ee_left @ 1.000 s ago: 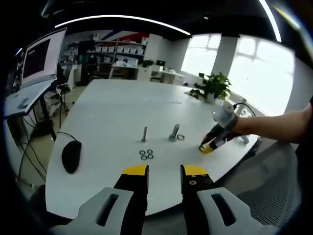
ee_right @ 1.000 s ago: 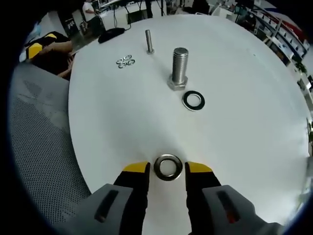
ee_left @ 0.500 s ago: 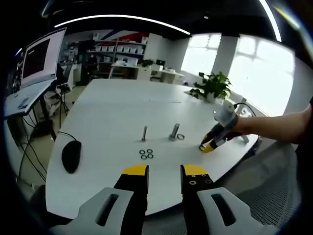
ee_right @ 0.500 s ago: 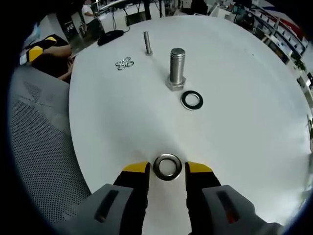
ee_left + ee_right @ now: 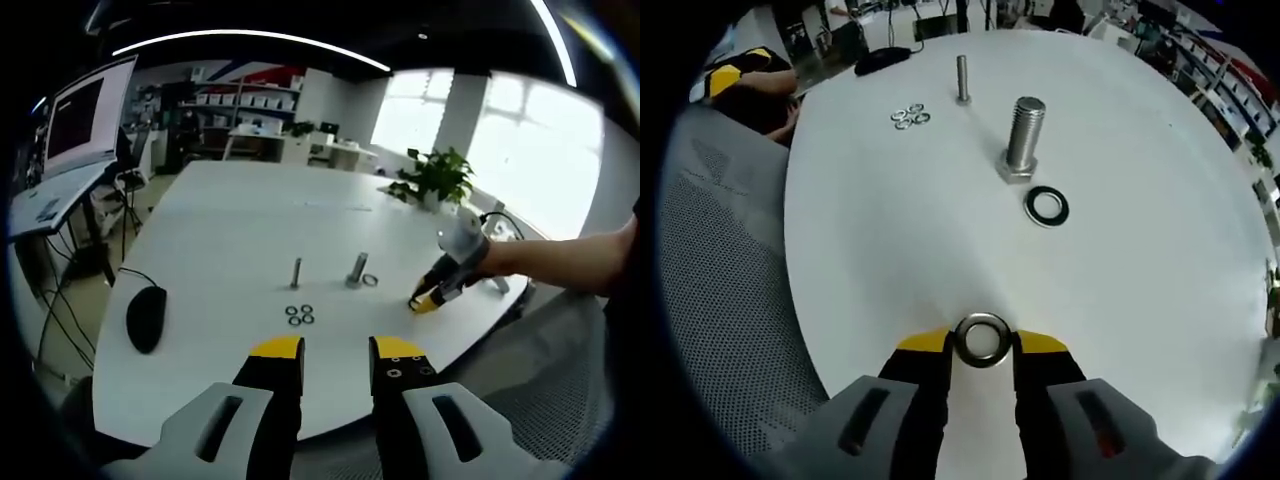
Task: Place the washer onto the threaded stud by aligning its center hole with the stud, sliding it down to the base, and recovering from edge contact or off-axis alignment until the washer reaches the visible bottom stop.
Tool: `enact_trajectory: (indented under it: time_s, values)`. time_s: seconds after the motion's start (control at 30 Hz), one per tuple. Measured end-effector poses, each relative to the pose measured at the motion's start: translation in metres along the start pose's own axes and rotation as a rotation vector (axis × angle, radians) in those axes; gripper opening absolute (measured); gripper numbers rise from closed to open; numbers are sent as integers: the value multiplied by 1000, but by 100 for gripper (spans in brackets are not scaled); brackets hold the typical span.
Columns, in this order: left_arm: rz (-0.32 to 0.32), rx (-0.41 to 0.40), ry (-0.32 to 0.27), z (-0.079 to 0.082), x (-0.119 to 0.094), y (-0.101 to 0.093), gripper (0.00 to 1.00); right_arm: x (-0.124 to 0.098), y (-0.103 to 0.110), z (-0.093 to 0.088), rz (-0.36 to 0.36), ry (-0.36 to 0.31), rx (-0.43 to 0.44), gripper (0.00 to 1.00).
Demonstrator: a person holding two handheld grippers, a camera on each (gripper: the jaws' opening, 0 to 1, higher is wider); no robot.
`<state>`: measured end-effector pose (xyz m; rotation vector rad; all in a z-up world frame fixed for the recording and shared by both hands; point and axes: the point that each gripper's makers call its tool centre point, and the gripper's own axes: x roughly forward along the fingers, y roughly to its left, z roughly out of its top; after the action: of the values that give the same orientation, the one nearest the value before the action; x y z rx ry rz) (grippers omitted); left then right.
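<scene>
A silver washer [image 5: 982, 340] lies near the front edge of the white table [image 5: 890, 250], and my right gripper [image 5: 982, 345] is shut on it, both yellow-tipped jaws touching its rim. Beyond it the thick threaded stud [image 5: 1023, 135] stands upright on its hex base, with a second washer [image 5: 1046, 206] flat beside it. From the left gripper view, the right gripper [image 5: 425, 300] is low at the table's right edge, right of the thick stud [image 5: 357, 270]. My left gripper [image 5: 337, 352] hovers open before the table's near edge, holding nothing.
A thin stud [image 5: 962, 78] and a cluster of small washers [image 5: 908, 116] sit farther back. A black mouse [image 5: 146, 318] lies at the table's left, a monitor [image 5: 80, 115] beyond it, a plant [image 5: 437, 175] at the far right. A grey mesh chair [image 5: 720, 300] adjoins the table.
The right gripper's jaws have closed in from either side until they touch the washer. The right gripper view has shifted slightly. The left gripper holds still.
</scene>
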<state>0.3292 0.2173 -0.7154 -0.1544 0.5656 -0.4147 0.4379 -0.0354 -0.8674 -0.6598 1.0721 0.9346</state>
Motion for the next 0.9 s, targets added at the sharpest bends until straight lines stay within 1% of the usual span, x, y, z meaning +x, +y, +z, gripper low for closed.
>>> enact_trajectory:
  time_s: [0.07,0.33,0.43,0.63,0.9]
  values:
    - [0,0,0,0,0,0,24,0,-1,0,1,-4,13,26]
    - [-2,0,0,0,0,0,24,-1,1,-1,-2,12,-6,25]
    - [0,-1,0,0,0,0,24,-1,2,1,7,1,4,25]
    - [0,-2,1,0,0,0,24,-1,5,3,18,2,4,25]
    - [0,-2,4,0,0,1,24,-4,2,9,9,-23,11,25]
